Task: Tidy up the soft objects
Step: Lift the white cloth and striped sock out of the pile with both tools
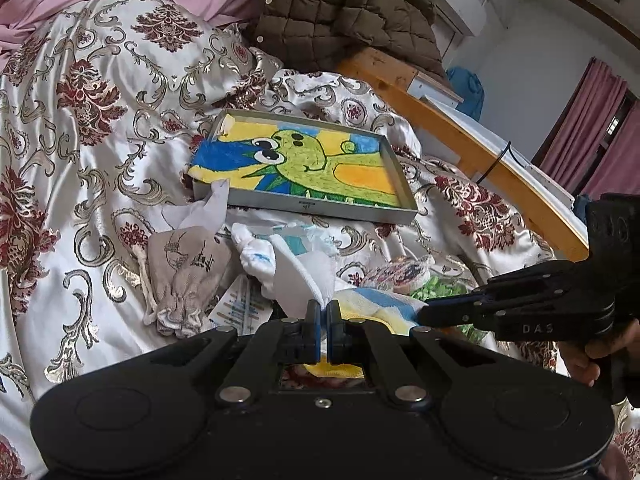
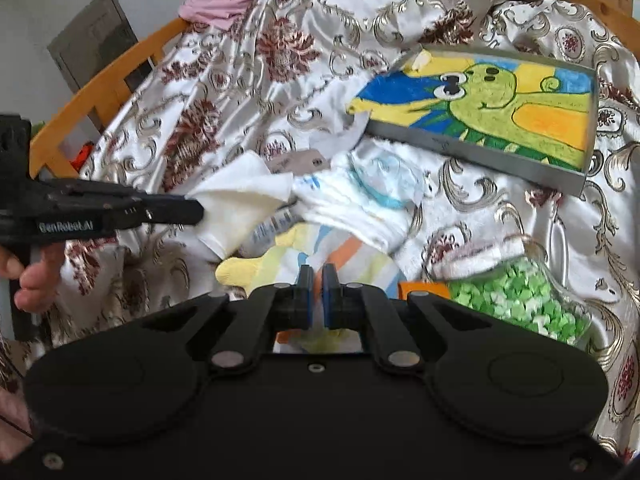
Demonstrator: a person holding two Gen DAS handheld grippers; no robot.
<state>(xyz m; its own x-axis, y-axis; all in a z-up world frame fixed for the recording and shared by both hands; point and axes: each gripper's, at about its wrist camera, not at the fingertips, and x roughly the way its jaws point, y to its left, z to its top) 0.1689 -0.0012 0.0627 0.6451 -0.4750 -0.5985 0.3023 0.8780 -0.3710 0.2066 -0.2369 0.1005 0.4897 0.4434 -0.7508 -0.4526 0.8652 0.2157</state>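
Observation:
My left gripper [image 1: 324, 310] is shut on a corner of a white cloth [image 1: 304, 276], which also shows in the right wrist view [image 2: 244, 200] with the left gripper [image 2: 196, 212] clamped on it. My right gripper [image 2: 317, 276] is nearly shut, with a narrow gap, over a striped pastel towel [image 2: 332, 256]; whether it grips the towel I cannot tell. In the left wrist view the right gripper [image 1: 424, 314] lies on that towel [image 1: 380, 304]. A grey tray [image 1: 304, 204] holds a dinosaur towel [image 1: 304, 160]. A beige drawstring pouch [image 1: 188, 272] lies to the left.
A jar of green bits [image 2: 520, 300] and a small rolled cloth [image 2: 476, 258] lie at the right. White socks and plastic wrap [image 2: 372, 196] sit in the middle. The patterned bedspread [image 1: 100, 120] covers the bed, with a wooden rail [image 1: 460, 136] at its edge.

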